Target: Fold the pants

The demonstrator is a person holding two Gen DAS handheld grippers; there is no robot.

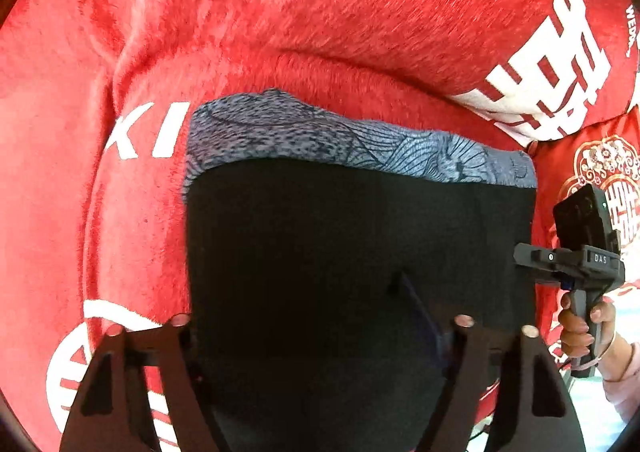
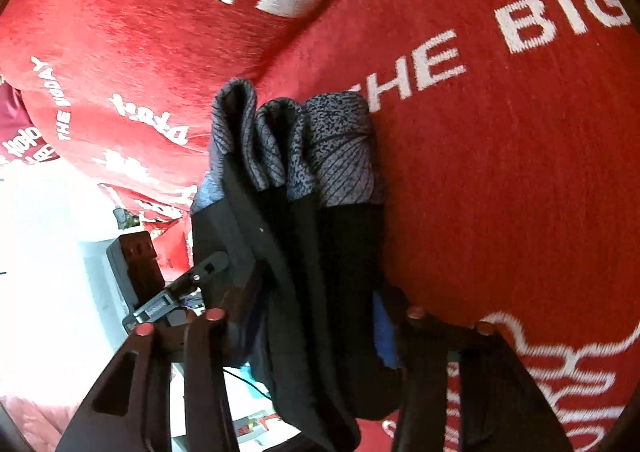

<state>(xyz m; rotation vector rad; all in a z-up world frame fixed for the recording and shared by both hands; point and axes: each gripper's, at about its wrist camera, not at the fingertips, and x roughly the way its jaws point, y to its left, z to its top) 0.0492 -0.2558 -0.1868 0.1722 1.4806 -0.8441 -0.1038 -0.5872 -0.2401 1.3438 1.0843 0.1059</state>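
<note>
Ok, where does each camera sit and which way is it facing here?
Left wrist: on the left hand-held gripper, looking steeply down on the pants lying on the red blanket; the person's hand holding the right hand-held gripper shows at right.
Right wrist: on the right hand-held gripper, looking along the pants' stacked edge; the left hand-held gripper's finger shows at left.
Shared: pants, blanket.
</note>
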